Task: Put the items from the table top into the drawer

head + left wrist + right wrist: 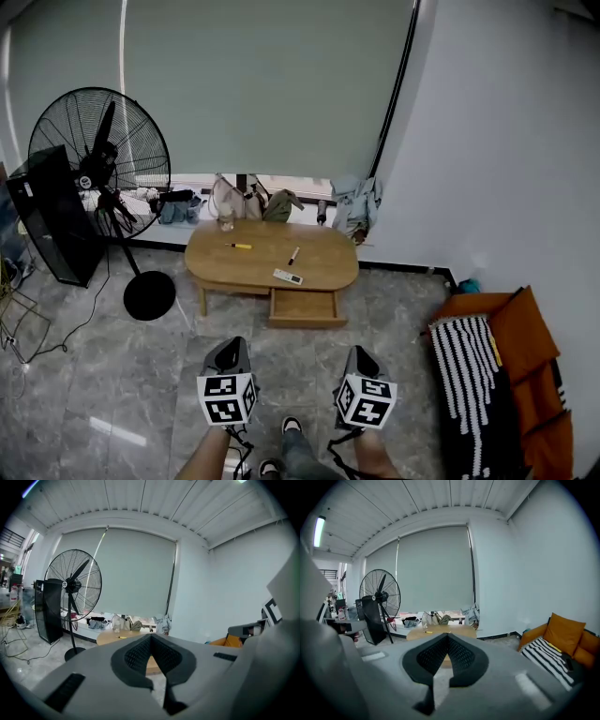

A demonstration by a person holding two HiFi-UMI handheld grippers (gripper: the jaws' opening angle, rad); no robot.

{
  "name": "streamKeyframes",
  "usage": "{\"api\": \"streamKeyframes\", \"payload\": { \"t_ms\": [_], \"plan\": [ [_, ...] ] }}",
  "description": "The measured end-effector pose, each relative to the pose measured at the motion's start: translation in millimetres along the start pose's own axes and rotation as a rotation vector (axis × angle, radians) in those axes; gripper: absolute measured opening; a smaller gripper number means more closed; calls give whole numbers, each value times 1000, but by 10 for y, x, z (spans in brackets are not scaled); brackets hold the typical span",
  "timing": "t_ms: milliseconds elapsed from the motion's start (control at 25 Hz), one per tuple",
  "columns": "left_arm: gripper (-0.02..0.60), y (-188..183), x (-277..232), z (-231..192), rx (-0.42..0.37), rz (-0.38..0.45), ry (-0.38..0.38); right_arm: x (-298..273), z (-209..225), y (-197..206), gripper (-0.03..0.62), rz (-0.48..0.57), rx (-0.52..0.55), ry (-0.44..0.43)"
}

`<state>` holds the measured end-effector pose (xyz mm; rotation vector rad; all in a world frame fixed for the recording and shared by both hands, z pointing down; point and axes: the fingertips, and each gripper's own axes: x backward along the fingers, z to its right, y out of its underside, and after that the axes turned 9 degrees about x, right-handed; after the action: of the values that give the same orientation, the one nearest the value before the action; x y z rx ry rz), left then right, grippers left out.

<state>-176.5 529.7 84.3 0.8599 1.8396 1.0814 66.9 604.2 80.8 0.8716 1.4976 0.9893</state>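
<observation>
An oval wooden table (319, 264) stands well ahead of me, its drawer (303, 307) pulled open at the front. On the top lie a yellow marker (238, 246), a dark pen (293, 255) and a white remote (288, 277). My left gripper (232, 347) and right gripper (360, 352) hover side by side over the floor, far short of the table. Both are shut with nothing held. In the left gripper view the jaws of the left gripper (150, 637) meet at the tip; the table (108, 638) shows beyond. The right gripper (448, 636) points at the table (461, 631) too.
A big standing fan (98, 164) and a black cabinet (52, 216) stand left of the table. Bags and clothes (244, 199) line the window ledge behind it. An orange sofa with a striped cloth (469, 375) is at the right. Cables (23, 328) lie on the floor at the left.
</observation>
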Motion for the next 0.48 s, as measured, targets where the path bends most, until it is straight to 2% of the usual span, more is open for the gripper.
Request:
{"api": "streamKeyframes", "payload": {
  "t_ms": [480],
  "plan": [
    [2,-483,-921,150,-38,37,-36,-1001,342,-556,5,29,-8,-48]
  ]
}}
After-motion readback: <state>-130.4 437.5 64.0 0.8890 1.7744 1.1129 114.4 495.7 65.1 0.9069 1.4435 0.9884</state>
